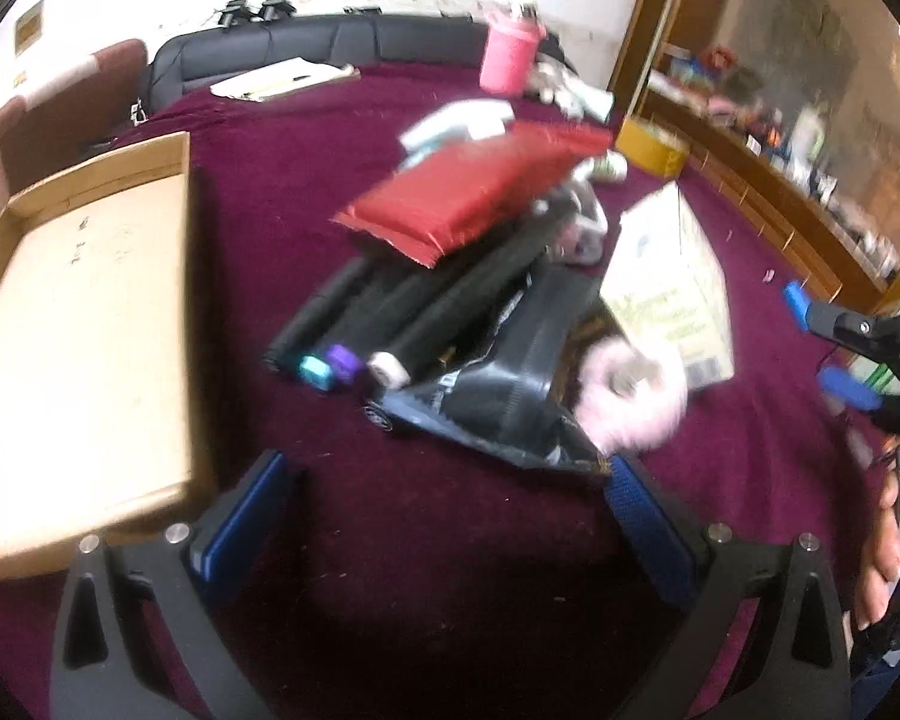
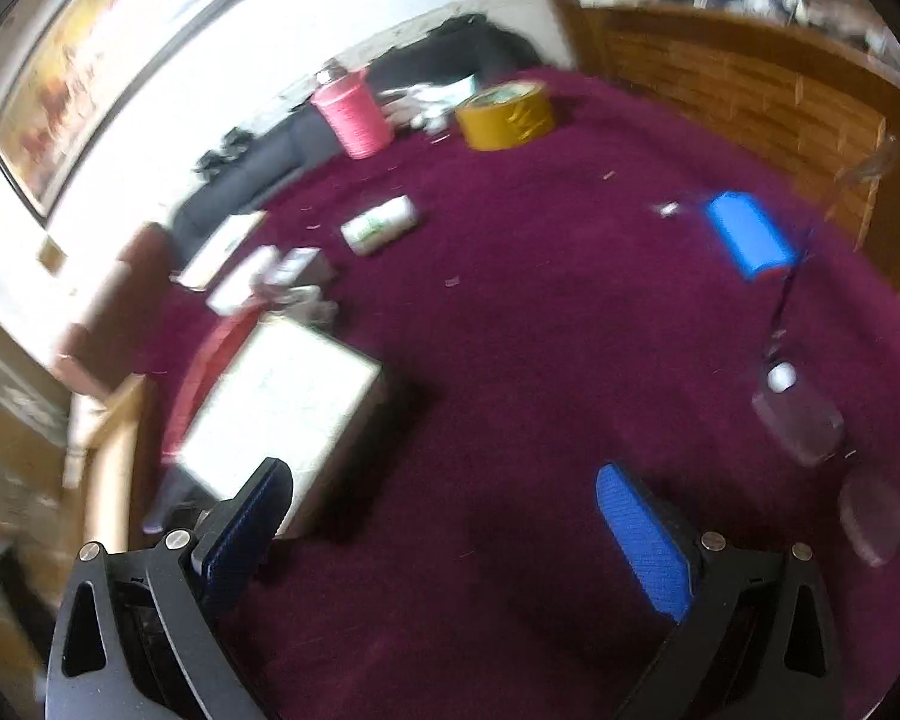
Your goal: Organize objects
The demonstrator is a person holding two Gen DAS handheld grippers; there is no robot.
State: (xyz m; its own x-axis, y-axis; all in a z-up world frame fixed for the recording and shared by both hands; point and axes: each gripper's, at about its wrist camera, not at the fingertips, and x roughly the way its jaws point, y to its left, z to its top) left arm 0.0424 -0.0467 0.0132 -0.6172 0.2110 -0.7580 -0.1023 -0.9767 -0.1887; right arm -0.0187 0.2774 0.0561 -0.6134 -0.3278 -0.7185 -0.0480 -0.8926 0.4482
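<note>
A heap lies on the maroon cloth in the left wrist view: a red packet [image 1: 468, 192] on top of several black markers [image 1: 390, 312], a black pouch [image 1: 504, 396], a pink fluffy thing [image 1: 630, 396] and a white carton [image 1: 666, 282]. An open cardboard box [image 1: 72, 348] lies to its left. My left gripper [image 1: 450, 516] is open and empty just in front of the heap. My right gripper [image 2: 444, 534] is open and empty above bare cloth; it also shows at the right edge of the left wrist view [image 1: 822, 342]. The white carton [image 2: 276, 402] lies by its left finger.
A pink cup [image 2: 354, 111], a yellow tape roll [image 2: 507, 114], a small white bottle [image 2: 381, 225], a blue pack [image 2: 750, 234] and a clear case [image 2: 801, 414] lie on the cloth. A wooden cabinet [image 2: 750, 78] stands behind, a dark sofa [image 1: 306, 45] at the back.
</note>
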